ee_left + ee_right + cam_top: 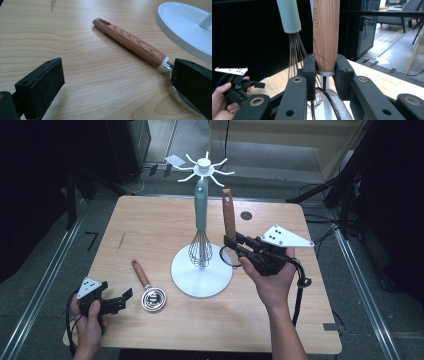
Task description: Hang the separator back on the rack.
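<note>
A white utensil stand with hooks at its top stands mid-table. From it hangs a whisk with a pale teal handle. My right gripper is shut on the wooden handle of a strainer held upright just right of the stand. In the right gripper view the pads clamp the handle's lower end, with the mesh below. My left gripper is open at the front left. A wood-handled metal scoop lies before it; its handle lies between the jaws' lines, untouched.
The stand's round base lies close to the right of the scoop. The wooden table has a dark round hole near its back right. Floor rails and dark equipment surround the table.
</note>
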Available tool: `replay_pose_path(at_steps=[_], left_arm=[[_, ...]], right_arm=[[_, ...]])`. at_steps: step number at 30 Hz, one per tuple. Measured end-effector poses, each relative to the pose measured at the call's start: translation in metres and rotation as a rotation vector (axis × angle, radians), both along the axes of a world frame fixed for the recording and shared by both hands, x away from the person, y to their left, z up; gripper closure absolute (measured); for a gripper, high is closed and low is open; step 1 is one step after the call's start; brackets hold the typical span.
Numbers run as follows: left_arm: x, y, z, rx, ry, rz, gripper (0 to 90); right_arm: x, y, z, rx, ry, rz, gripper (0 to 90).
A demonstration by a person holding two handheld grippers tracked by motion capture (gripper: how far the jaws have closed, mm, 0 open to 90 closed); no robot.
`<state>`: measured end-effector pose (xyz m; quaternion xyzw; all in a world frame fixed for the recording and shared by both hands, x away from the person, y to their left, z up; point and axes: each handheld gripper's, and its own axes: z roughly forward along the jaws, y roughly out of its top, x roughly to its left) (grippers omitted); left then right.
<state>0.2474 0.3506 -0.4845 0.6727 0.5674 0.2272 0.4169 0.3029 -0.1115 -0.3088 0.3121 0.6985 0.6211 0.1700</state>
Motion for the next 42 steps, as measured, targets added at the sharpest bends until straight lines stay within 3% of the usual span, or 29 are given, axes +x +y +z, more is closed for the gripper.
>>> replay_pose_path(at_steps=[20,27,33,40,42], left_arm=[[0.0,0.0,0.0,0.003,-0.001,0.001,0.0],[0.0,0.0,0.0,0.003,0.0,0.002,0.0],[0.0,0.0,0.0,0.005,0.0,0.001,0.0],[0.0,0.0,0.0,0.004,0.0,0.001,0.0],[0.0,0.0,0.0,0.004,-0.001,0.001,0.0]], right_arm=[[-0.005,0.002,0.02,0.064,-0.062,0.037,75.1],[-0.005,0.002,0.021,0.081,-0.055,0.065,75.3],[-0.006,0.005,0.022,0.059,-0.068,0.079,75.4],[-0.005,0.004,0.022,0.072,-0.066,0.101,75.4],[-0.006,0.004,0.022,0.068,-0.073,0.078,75.4]])
